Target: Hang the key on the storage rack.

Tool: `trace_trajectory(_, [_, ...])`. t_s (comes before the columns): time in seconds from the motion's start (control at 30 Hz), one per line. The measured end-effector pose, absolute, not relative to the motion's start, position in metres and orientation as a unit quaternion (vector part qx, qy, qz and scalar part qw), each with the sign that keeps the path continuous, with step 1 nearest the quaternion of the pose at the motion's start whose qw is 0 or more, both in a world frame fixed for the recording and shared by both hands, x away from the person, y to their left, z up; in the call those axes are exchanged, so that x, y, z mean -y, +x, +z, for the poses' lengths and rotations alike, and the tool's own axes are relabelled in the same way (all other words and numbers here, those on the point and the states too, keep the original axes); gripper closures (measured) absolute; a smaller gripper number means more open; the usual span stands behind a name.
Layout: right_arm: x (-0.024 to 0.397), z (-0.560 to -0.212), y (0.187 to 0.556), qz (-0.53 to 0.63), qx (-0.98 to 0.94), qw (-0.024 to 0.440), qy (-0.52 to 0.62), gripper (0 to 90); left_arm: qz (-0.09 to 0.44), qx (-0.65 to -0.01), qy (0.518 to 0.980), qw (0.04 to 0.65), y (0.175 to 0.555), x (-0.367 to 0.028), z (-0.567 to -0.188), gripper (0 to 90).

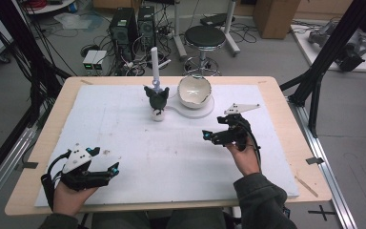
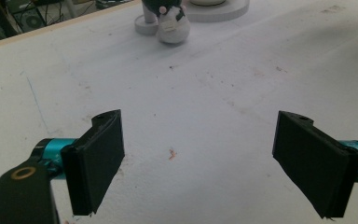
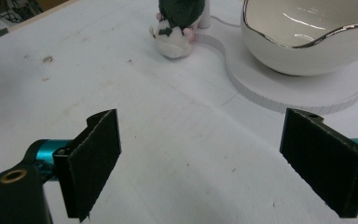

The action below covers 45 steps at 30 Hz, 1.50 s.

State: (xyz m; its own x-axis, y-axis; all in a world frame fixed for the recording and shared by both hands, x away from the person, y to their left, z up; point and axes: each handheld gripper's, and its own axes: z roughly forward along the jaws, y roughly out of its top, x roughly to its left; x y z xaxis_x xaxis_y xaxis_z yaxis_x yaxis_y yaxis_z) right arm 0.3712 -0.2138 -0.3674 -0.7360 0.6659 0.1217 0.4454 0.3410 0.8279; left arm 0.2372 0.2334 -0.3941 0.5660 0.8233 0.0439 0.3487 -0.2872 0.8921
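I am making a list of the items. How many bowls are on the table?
1. The white bowl with a wavy rim sits on a flat white base at the far middle of the table, right of the small dark-headed figure.

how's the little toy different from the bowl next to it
The toy is dark on top and pale below; the bowl is glossy white with a wavy silver rim. The toy stands narrow on the white mat; the bowl is wide, open, on a round white base. Neither is held.
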Motion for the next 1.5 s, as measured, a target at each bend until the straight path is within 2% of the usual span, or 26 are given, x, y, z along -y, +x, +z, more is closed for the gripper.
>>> trace_trajectory(1.5, [0.248,-0.394,0.339,0.452,-0.807,0.124,0.360,11.5,0.261,-0.388,0.759,0.453,0.237,-0.234,-0.396,16.9])
